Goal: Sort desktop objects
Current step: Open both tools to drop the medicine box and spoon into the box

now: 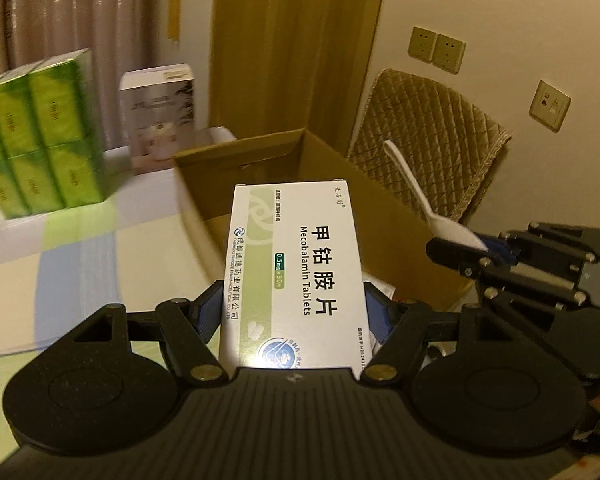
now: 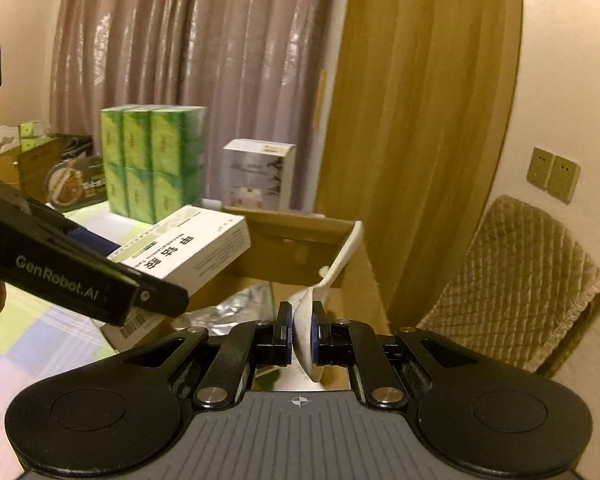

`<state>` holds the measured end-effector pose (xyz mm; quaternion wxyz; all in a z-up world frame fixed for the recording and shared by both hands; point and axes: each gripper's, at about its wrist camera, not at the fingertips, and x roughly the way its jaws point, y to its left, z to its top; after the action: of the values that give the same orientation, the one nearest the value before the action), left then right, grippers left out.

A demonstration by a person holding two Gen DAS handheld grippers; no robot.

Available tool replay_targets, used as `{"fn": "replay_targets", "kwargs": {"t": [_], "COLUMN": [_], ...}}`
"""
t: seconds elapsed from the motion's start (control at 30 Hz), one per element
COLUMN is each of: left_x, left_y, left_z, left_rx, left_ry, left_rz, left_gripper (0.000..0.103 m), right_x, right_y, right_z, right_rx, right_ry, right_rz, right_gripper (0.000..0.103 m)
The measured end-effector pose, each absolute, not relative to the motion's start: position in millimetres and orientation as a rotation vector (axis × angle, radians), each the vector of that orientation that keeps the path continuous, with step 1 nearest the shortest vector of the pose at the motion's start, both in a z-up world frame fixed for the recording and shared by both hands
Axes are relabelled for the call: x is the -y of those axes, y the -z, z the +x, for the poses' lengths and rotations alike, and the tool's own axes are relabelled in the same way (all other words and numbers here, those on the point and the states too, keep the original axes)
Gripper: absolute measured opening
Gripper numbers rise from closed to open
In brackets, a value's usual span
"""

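At nine o'clock on the table (image 1: 60,248) stand green packs (image 1: 40,132). The left tool (image 1: 296,312) clamps a tablet box (image 1: 296,256) by its long sides, nosed toward the carton (image 1: 396,216) at twelve, likely for dropping in. At three, the right tool (image 2: 303,334) pinches a spoon (image 2: 332,272) (bowl between pads, handle outward).

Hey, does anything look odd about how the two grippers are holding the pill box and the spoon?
Only the white spoon: the right gripper pinches its bowl, so the handle sticks out over the cardboard box. The medicine box sits squarely in the left gripper.
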<state>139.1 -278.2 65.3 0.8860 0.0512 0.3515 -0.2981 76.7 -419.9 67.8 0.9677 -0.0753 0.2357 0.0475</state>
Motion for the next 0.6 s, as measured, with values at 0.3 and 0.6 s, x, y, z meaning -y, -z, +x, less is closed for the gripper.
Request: {"fn": "replay_targets", "kwargs": {"t": [0.3,0.6], "left_x": [295,266], "left_y": [-55,-49], "left_z": [169,158], "left_rx": [-0.756,-0.757], "left_ry": [0.603,0.567], "left_rz": [0.029,0.037], "left_gripper": [0.072,0.075], "right_x": [438,427], "right_y": [-55,-52], "right_z": [76,81], "right_rx": [-0.500,-0.507], "right_ry": [-0.079,-0.112], "right_rz": [-0.121,-0.103], "right_gripper": [0.005,0.005]}}
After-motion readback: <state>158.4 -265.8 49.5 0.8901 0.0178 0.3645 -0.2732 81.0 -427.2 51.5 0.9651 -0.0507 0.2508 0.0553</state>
